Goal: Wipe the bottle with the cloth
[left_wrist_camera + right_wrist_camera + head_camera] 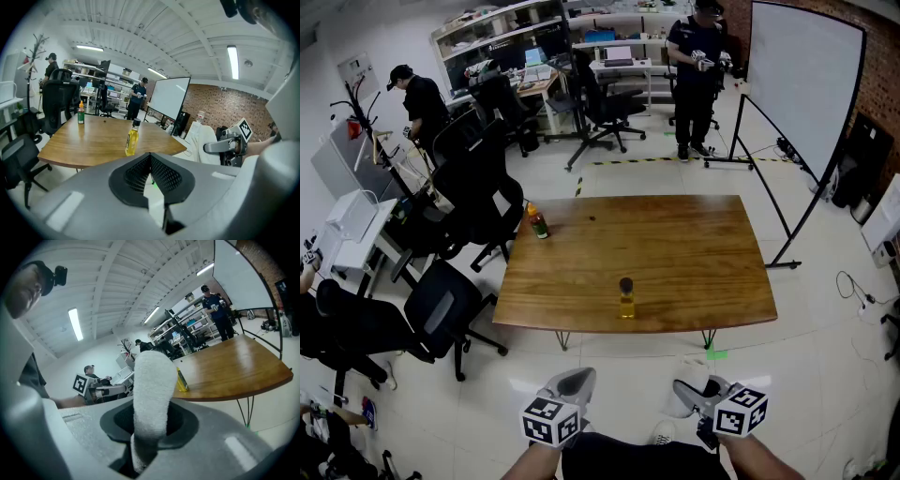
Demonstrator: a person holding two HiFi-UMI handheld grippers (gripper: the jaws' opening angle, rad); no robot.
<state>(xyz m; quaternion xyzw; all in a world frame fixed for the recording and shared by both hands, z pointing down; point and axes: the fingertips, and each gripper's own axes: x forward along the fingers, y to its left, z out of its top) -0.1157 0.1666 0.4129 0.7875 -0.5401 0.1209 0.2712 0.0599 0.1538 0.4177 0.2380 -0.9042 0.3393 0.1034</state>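
Note:
A small bottle of yellow liquid with a dark cap point(625, 298) stands upright near the front edge of the wooden table point(694, 253). Both grippers hang low in front of the table, well short of it. My left gripper point(570, 386) is shut with nothing between its jaws; its own view shows the bottle point(132, 138) ahead past the closed tips point(151, 161). My right gripper point(697, 395) is shut on a white cloth point(151, 390), which stands up out of the jaws point(150, 425). In that view the bottle point(182, 379) lies off to the right of the cloth.
A second bottle with a green label and orange top point(538, 221) stands at the table's far left corner. Black office chairs point(441, 305) crowd the table's left side. A whiteboard on a stand point(802, 84) is at the right. Two people stand in the background.

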